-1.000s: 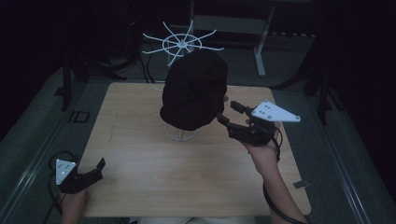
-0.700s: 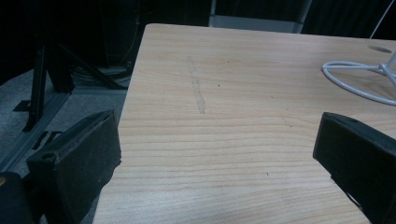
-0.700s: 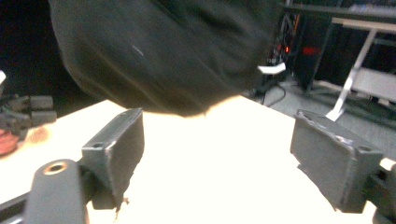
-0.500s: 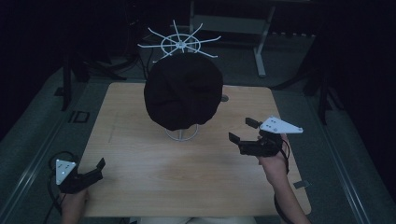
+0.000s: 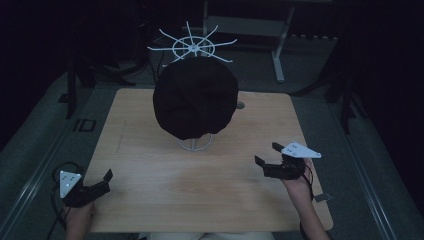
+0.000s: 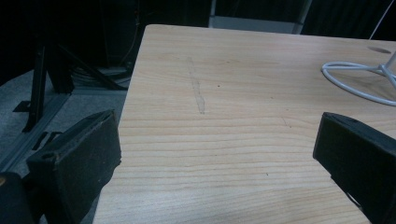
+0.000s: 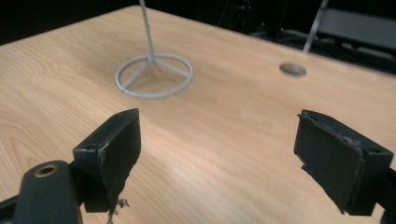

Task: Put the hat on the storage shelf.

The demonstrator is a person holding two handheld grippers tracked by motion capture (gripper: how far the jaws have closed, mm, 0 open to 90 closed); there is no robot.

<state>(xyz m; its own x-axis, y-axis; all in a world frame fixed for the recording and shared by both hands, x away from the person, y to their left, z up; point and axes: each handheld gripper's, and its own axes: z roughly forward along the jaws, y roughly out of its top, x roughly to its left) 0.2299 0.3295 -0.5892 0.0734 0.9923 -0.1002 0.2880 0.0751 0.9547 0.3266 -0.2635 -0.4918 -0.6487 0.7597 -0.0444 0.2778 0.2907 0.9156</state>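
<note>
In the high view, a black hat (image 5: pixel 195 97) hung on a white wire stand (image 5: pixel 195 142) at frame centre. The right gripper (image 5: pixel 270 156), at lower right with jaws spread, lay nearer it than the left gripper (image 5: pixel 102 180), spread at lower left.

In the left gripper view, the stand's ring base (image 6: pixel 359 79) sat at the right edge.

In the right gripper view, that base (image 7: pixel 154 74) lay upper left, beyond empty, parted jaws.

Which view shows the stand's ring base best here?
The right gripper view: the whole ring base, its spokes and the pole's foot are visible. The left gripper view catches part of the ring at the frame's edge; in the high view the black hat partly covers it.
</note>
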